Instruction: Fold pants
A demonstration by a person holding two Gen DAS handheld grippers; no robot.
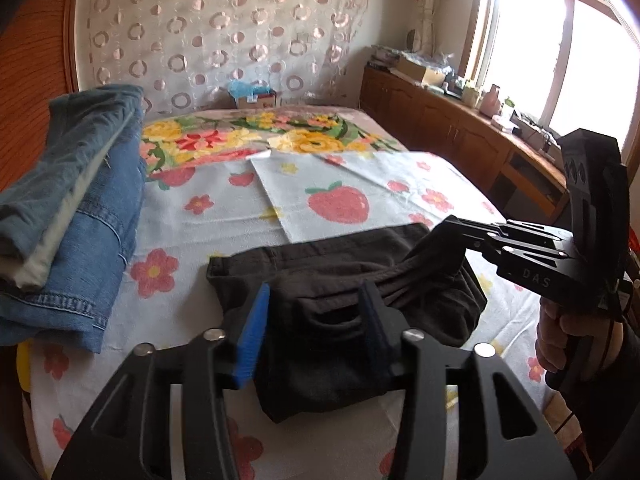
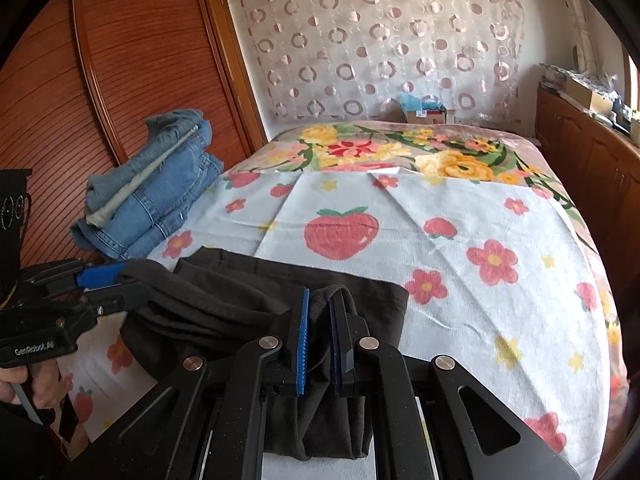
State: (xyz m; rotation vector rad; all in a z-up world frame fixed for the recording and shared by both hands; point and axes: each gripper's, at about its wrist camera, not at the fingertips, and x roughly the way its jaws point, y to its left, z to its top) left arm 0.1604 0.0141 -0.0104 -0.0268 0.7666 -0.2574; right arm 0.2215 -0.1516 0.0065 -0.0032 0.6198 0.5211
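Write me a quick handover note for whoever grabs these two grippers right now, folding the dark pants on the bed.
Left gripper: jaws apart, dark pants between them, not pinched.
Right gripper: shut on a bunched fold of the pants.
Pants lie part-folded at the near edge of the strawberry sheet; the folded jeans stack sits at the far left.
Done: first fold brought over.
Left: release the right grip, flatten, probably fold once more.
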